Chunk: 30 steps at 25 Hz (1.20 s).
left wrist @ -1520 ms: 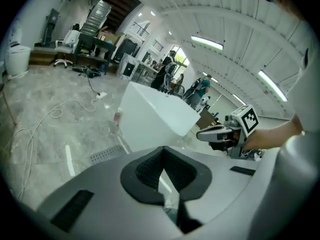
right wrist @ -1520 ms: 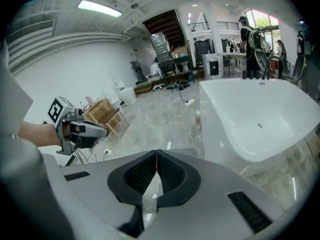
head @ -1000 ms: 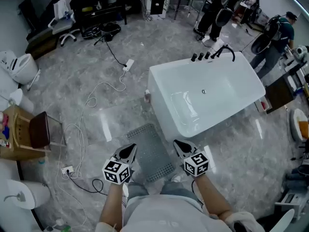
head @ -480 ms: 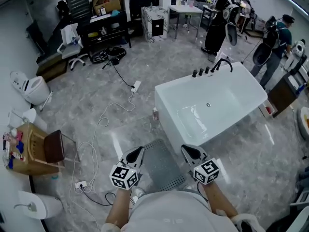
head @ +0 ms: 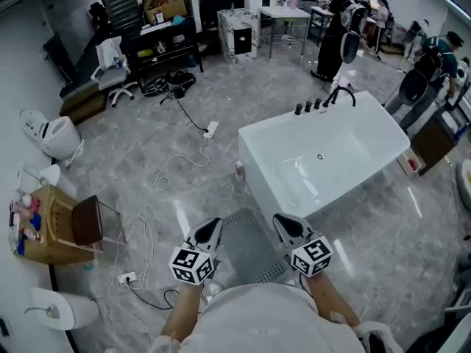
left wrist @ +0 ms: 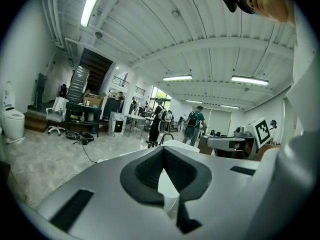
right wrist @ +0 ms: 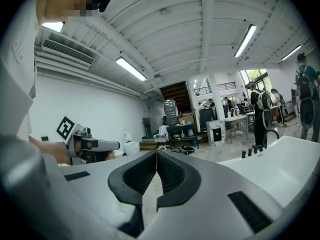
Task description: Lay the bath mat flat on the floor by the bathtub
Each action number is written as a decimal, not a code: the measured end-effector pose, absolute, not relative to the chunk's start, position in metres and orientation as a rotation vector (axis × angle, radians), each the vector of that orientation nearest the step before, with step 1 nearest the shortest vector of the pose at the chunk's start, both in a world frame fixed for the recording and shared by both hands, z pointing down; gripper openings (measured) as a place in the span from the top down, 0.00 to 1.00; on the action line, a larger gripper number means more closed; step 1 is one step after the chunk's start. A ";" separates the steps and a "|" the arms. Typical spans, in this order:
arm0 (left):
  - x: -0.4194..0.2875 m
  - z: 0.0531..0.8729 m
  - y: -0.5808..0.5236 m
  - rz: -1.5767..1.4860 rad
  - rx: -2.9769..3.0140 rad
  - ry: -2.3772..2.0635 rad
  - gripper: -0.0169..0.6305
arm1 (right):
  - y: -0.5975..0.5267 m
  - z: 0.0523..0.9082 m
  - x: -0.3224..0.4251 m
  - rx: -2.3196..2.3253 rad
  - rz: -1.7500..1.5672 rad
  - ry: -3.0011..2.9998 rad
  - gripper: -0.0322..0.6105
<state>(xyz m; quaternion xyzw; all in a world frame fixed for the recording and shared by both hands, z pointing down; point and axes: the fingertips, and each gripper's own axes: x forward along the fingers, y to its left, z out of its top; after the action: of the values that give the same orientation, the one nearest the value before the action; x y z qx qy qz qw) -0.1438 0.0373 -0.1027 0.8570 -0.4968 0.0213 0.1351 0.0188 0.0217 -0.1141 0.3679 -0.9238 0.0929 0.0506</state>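
A grey perforated bath mat (head: 249,245) lies flat on the marble floor, right beside the near side of the white bathtub (head: 324,160). My left gripper (head: 212,226) hovers over the mat's left edge, and my right gripper (head: 282,222) over its right edge. Both are shut with nothing between the jaws. In the left gripper view the left gripper (left wrist: 162,150) shows closed tips, with the tub's edge beyond. The right gripper (right wrist: 156,154) also shows its tips meeting, the bathtub (right wrist: 280,164) lying to its right. Each is held level, high above the floor.
White cables and a power strip (head: 210,130) trail over the floor to the left. A wooden stand with a chair (head: 81,223) and toilets (head: 45,134) line the left wall. People (head: 430,68) stand at the far right. A small bottle (head: 239,171) sits by the tub.
The view has lifted and pulled back, so more of the room shows. Both grippers stay shut above the mat and have shifted slightly with the view.
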 end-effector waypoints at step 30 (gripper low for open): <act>-0.131 -0.111 0.052 0.035 2.494 -1.470 0.95 | 0.032 -0.119 0.054 1.207 0.327 -2.793 0.91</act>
<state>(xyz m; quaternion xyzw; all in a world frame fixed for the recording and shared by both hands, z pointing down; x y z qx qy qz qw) -0.1309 0.0524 -0.1110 0.8549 -0.5039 0.0120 0.1231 0.0537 0.0318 -0.1191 0.3941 -0.9119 0.1068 0.0405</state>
